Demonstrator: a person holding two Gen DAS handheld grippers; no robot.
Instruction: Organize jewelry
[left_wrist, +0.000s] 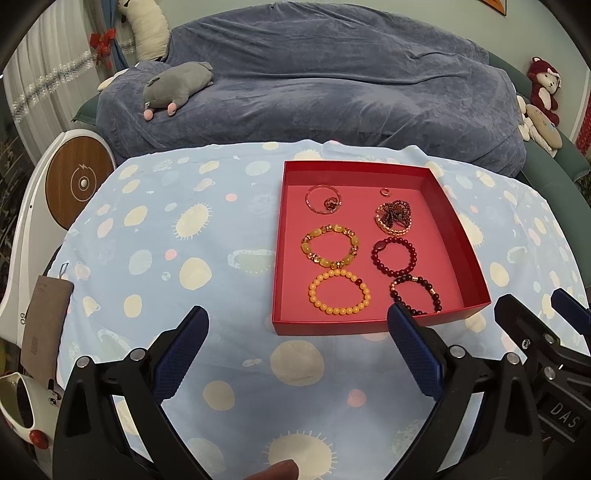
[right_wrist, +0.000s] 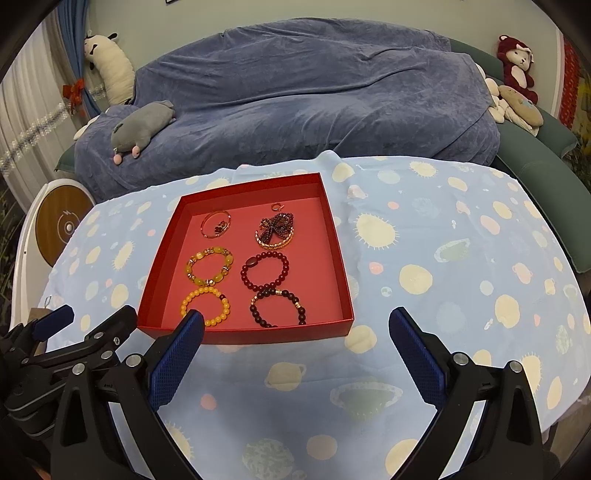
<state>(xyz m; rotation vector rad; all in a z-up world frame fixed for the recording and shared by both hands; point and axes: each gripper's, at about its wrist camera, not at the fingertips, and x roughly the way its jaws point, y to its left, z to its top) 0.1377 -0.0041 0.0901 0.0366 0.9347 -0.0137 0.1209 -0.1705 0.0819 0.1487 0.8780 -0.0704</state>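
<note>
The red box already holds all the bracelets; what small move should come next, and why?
Probably draw both grippers back and stop. The red box holds every piece in two columns, nothing lies loose on the cloth, and the left gripper and right gripper are open and hold nothing.

Worktop's got a light blue planet-print cloth (right_wrist: 424, 258). Behind it a sofa under a blue-grey throw (right_wrist: 295, 92), grey plush (right_wrist: 142, 123) on it, white curtains (left_wrist: 48, 74) far left.
</note>
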